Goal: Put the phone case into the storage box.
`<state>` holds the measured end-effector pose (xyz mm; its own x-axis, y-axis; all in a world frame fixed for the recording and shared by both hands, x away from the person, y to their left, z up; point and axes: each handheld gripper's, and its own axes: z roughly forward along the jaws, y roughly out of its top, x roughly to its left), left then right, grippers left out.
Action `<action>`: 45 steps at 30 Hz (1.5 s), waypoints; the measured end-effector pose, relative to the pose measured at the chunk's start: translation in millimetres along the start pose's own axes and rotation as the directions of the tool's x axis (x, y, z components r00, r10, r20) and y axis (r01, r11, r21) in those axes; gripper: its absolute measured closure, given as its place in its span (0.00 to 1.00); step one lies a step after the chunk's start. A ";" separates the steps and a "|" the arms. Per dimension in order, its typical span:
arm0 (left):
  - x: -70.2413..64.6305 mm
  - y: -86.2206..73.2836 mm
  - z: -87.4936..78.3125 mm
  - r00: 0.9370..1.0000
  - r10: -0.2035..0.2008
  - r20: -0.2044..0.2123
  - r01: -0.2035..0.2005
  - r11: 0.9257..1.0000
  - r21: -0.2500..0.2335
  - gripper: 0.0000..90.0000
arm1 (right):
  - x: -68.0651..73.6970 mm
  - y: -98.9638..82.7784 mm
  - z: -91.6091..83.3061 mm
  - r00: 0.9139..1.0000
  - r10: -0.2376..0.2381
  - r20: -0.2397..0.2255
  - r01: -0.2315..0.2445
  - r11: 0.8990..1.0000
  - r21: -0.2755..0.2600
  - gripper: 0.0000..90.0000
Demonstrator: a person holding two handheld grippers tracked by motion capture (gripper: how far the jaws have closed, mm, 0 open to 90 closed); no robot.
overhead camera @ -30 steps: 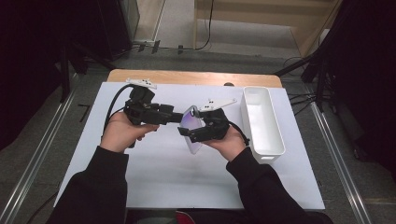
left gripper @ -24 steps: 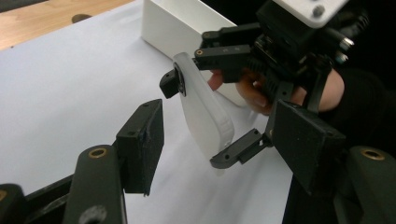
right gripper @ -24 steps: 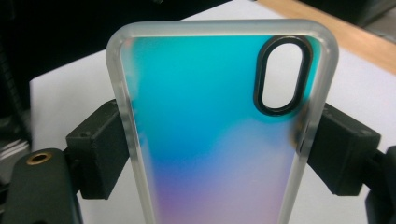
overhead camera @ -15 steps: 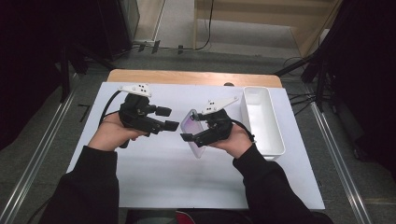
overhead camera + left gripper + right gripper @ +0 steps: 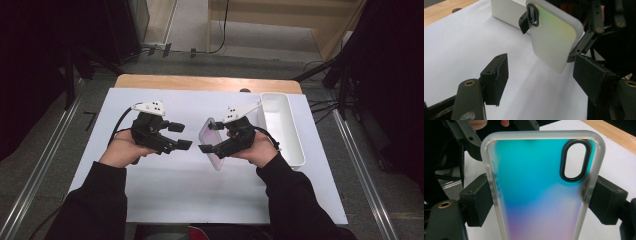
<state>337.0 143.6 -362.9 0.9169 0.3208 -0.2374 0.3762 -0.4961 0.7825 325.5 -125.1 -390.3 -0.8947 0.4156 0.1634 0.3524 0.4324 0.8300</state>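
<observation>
A translucent phone case point(image 5: 212, 145) with a blue-to-pink sheen and a black-ringed camera hole is held upright above the white mat. My right gripper point(image 5: 210, 137) is shut on it, one pad pressing each long edge, as the right gripper view shows on the case point(image 5: 536, 190) and the gripper point(image 5: 536, 202). My left gripper point(image 5: 182, 136) is a short way to the left of the case, apart from it. Its jaws have just been opening and nothing is between them. In the left gripper view, that gripper point(image 5: 544, 80) faces the case point(image 5: 554, 40).
A long white tray point(image 5: 300, 150) stands at the right of the mat, just behind my right hand, and its wall point(image 5: 506, 10) appears beyond the case. A white mat point(image 5: 200, 190) covers the wooden table point(image 5: 200, 82).
My left gripper has drawn back to the left, away from the case, lowered a little, and its jaws stand wider. My right gripper has kept the case almost in place.
</observation>
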 end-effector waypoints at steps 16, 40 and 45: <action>-2.3 -35.3 1.7 0.999 -0.002 -0.048 0.001 0.999 -0.037 0.31 | -0.4 1.8 -10.3 1.000 0.011 -0.002 -0.011 1.000 0.012 0.16; -9.1 -73.9 6.3 0.992 -0.056 -0.115 0.050 0.997 -0.057 0.30 | -1.4 6.3 -33.0 0.993 0.063 0.102 -0.062 0.998 -0.016 0.16; -10.2 -79.3 3.8 0.985 -0.062 -0.160 0.051 0.996 -0.072 0.30 | -3.1 6.5 -38.5 0.986 0.086 0.141 -0.082 0.996 -0.030 0.16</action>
<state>298.3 176.6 -424.7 0.8588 0.4756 -0.1903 0.4117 -0.4199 0.8088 320.0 -154.4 -364.9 -0.8138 0.5595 0.1572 0.4165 0.3728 0.8292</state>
